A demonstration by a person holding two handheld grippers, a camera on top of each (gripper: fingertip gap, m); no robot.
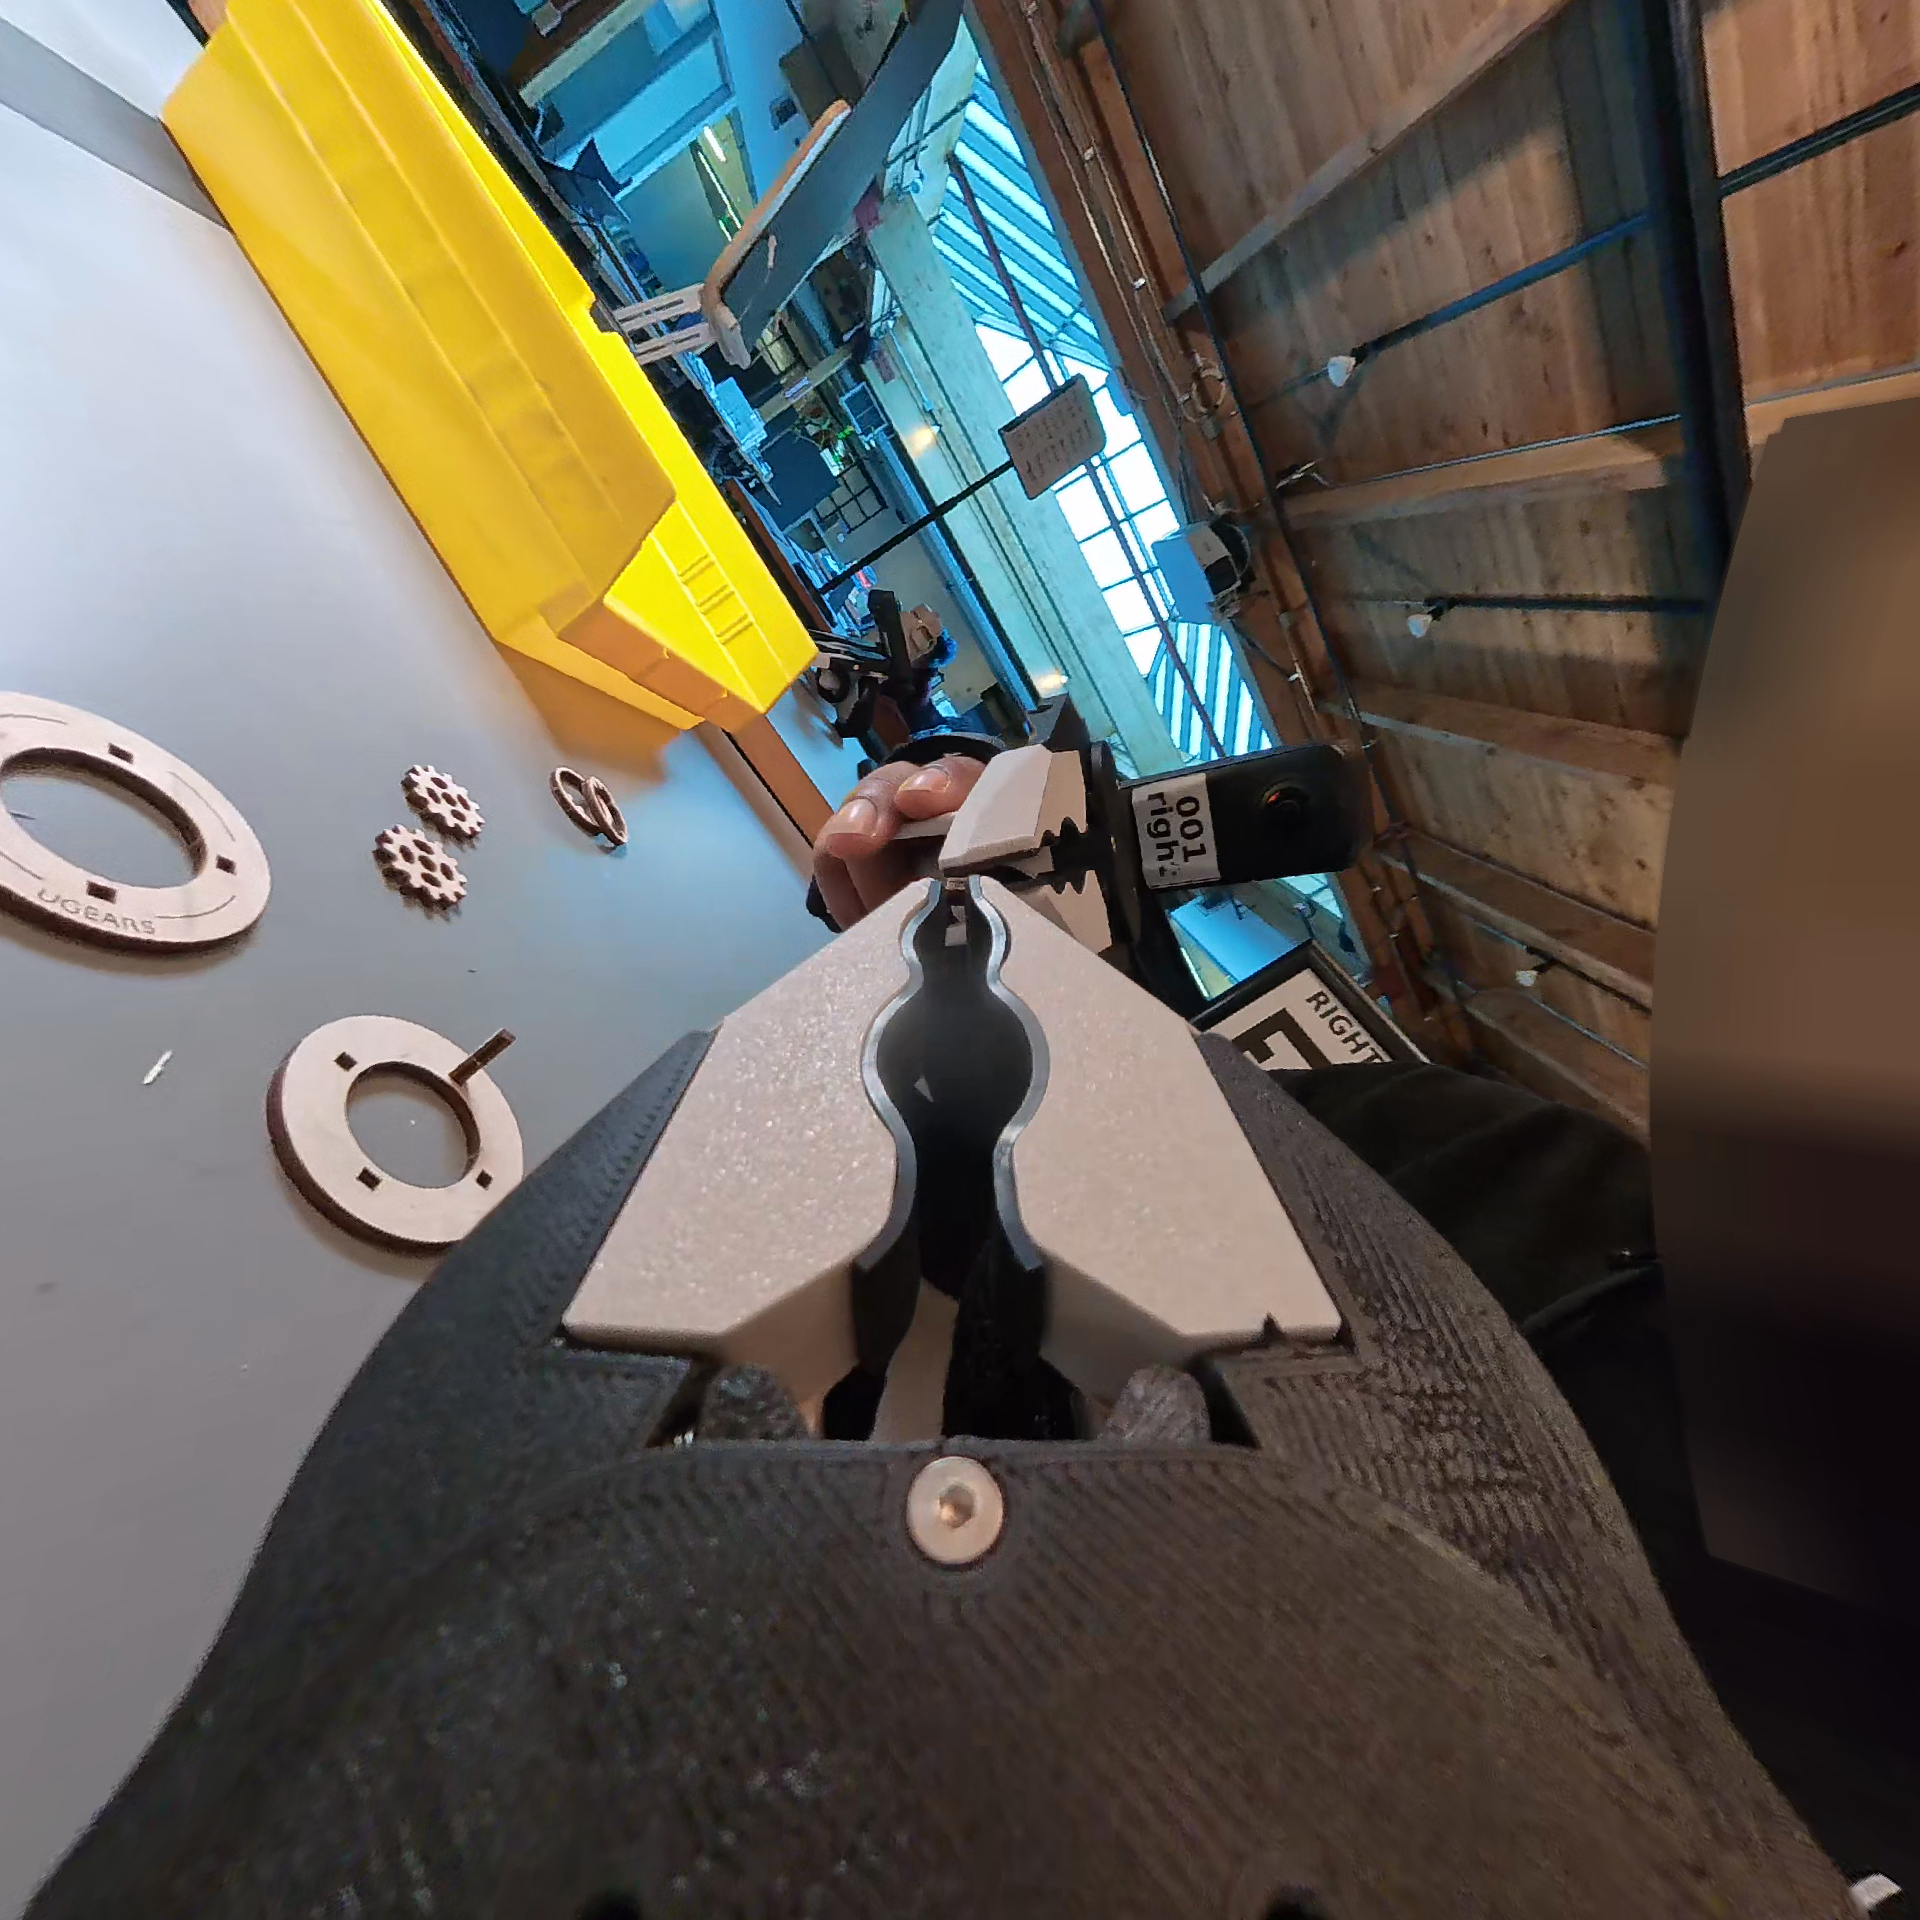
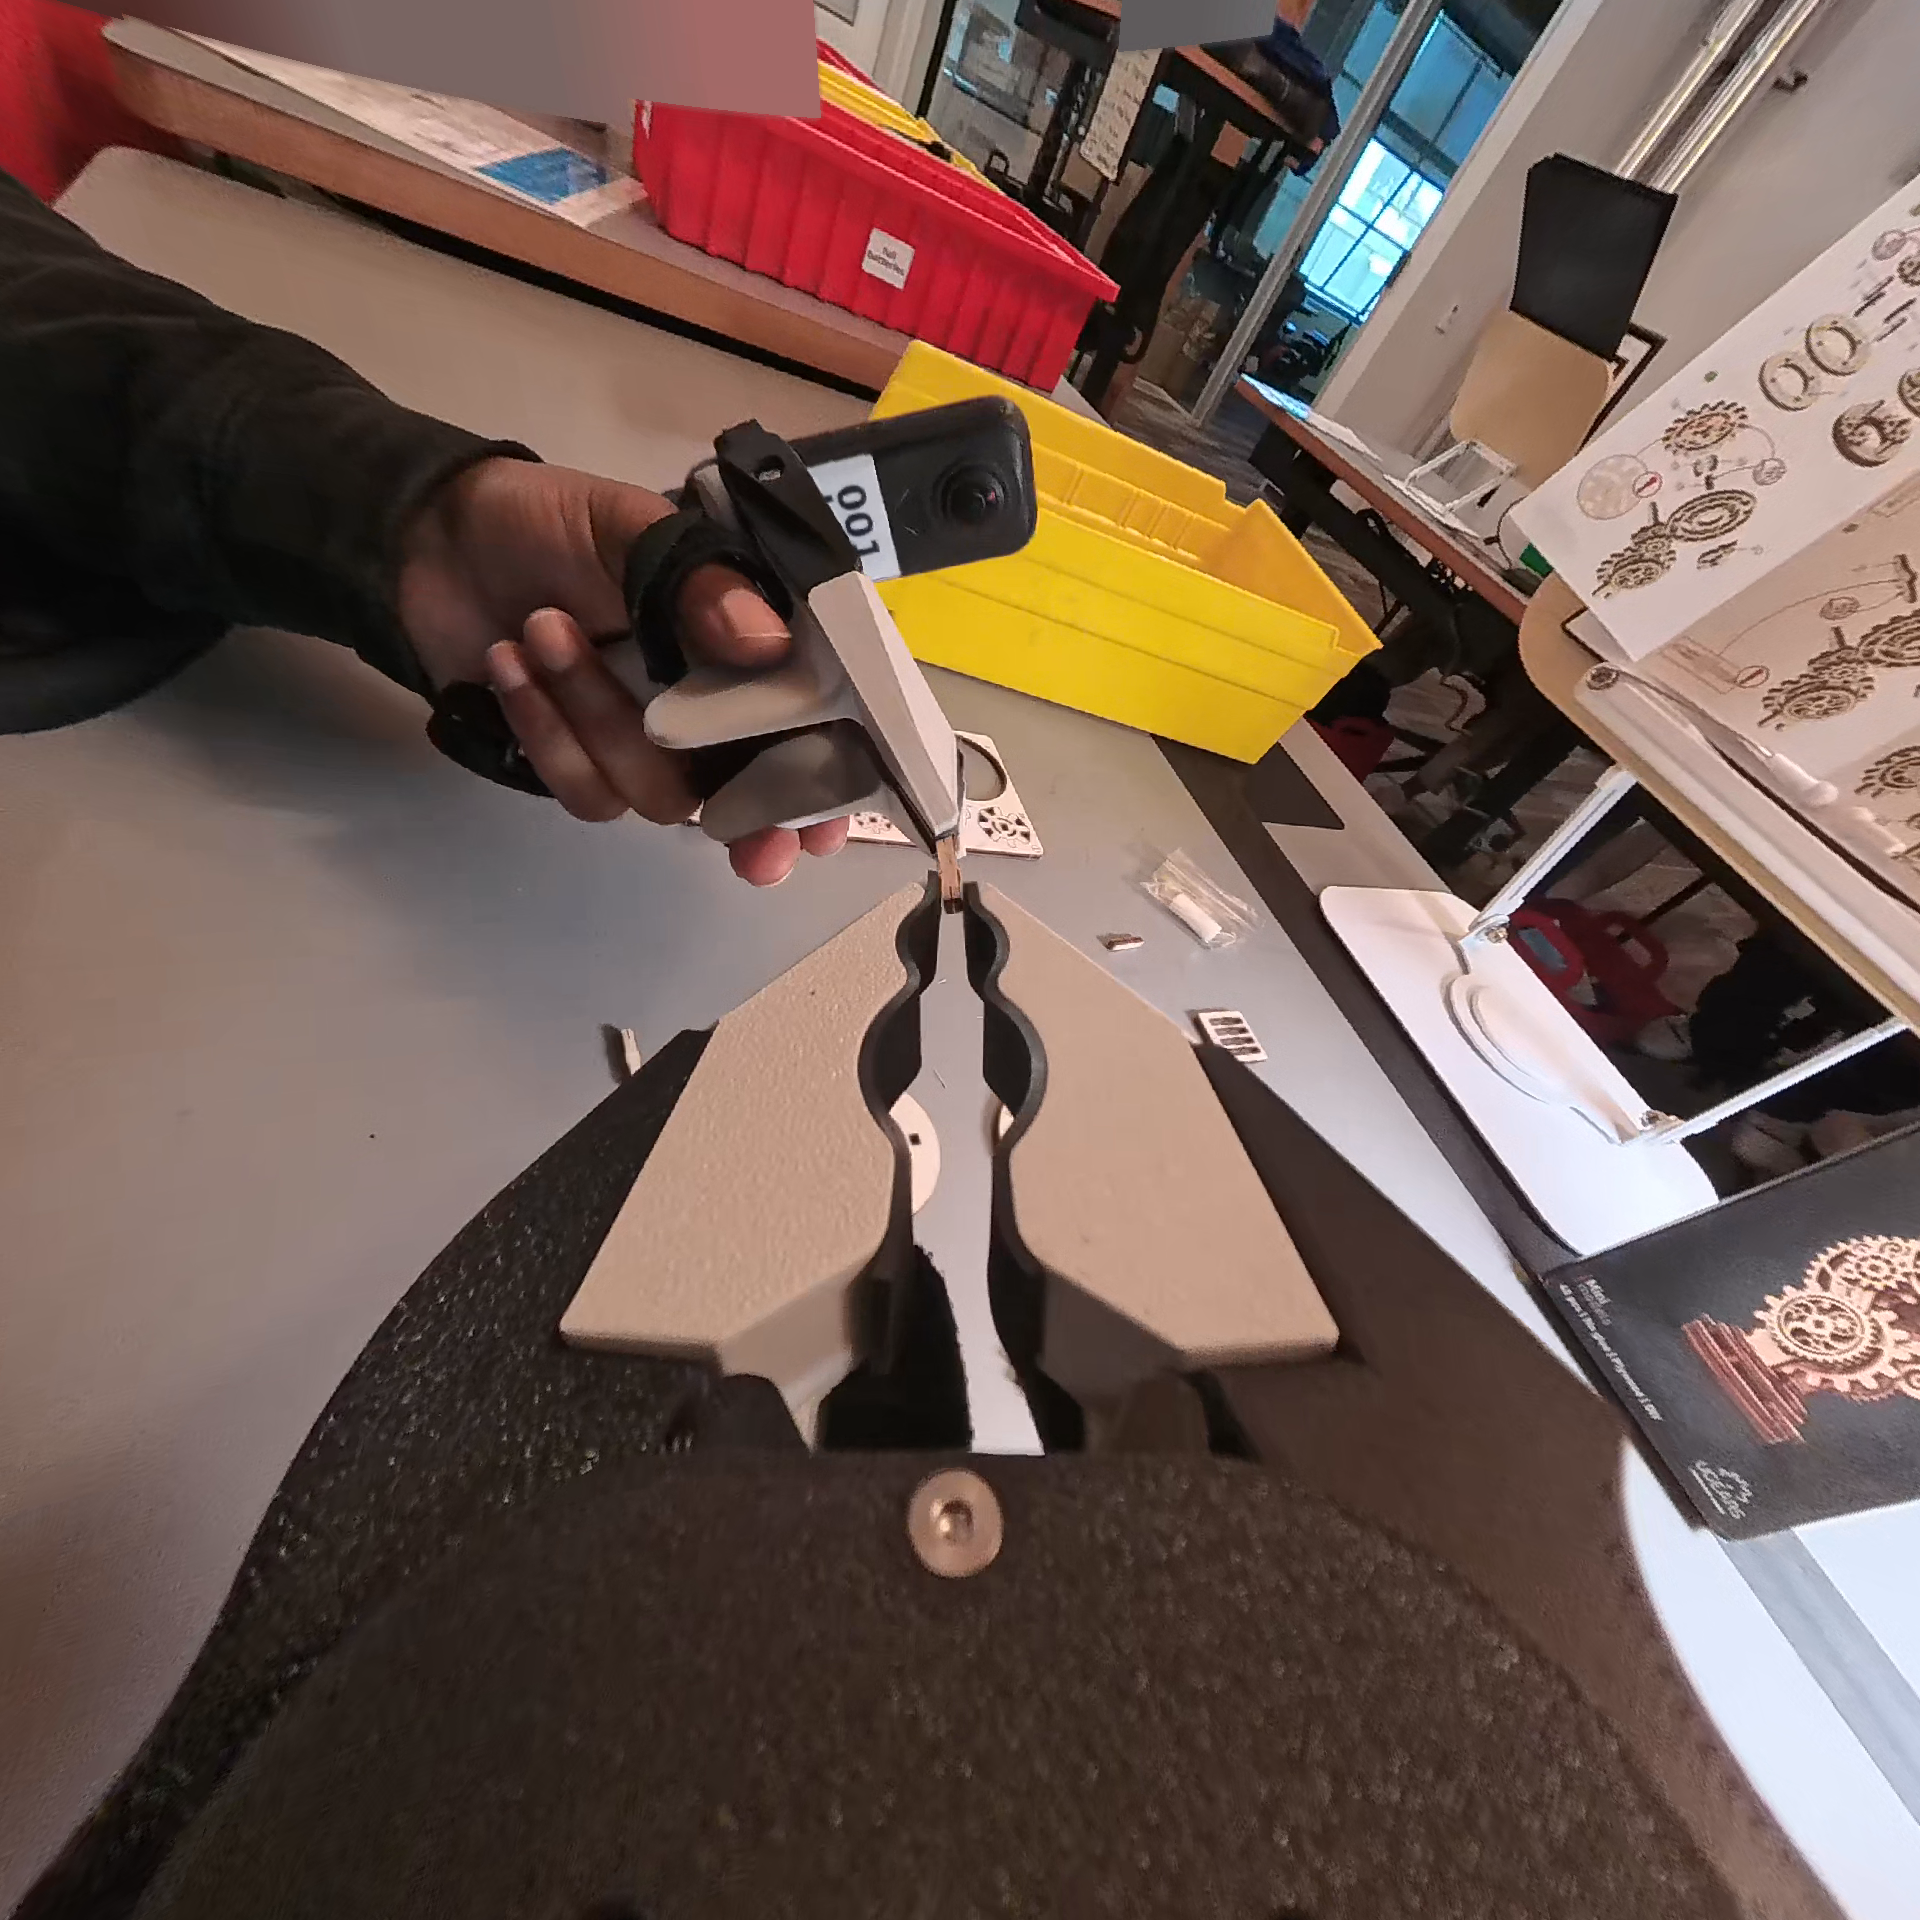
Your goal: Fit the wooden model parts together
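A small wooden peg [image 2: 948, 871] is held in the air between both grippers. In the right wrist view my left gripper [image 2: 940, 831] comes in from the upper left in a person's hand [image 2: 540, 623], shut on the peg's upper end. My right gripper [image 2: 948, 896] is closed to a narrow gap on the peg's lower end. In the left wrist view my left gripper [image 1: 954, 891] pinches the peg [image 1: 952, 918], and the right gripper [image 1: 961, 868] meets it tip to tip. On the table lie a large wooden ring [image 1: 125, 894], a smaller ring with a peg [image 1: 312, 1132], two small gears [image 1: 442, 800] and small rings [image 1: 592, 805].
A yellow bin [image 2: 1122, 623] stands behind the grippers, with a red bin [image 2: 862, 229] farther back. A cut-out wooden sheet [image 2: 1000, 828], a small plastic bag [image 2: 1195, 899] and loose bits [image 2: 1122, 940] lie on the grey table [image 2: 260, 935]. An instruction sheet [image 2: 1766, 416] and a black booklet [image 2: 1766, 1351] are at the right. Left and right tips are no more than a few centimetres apart.
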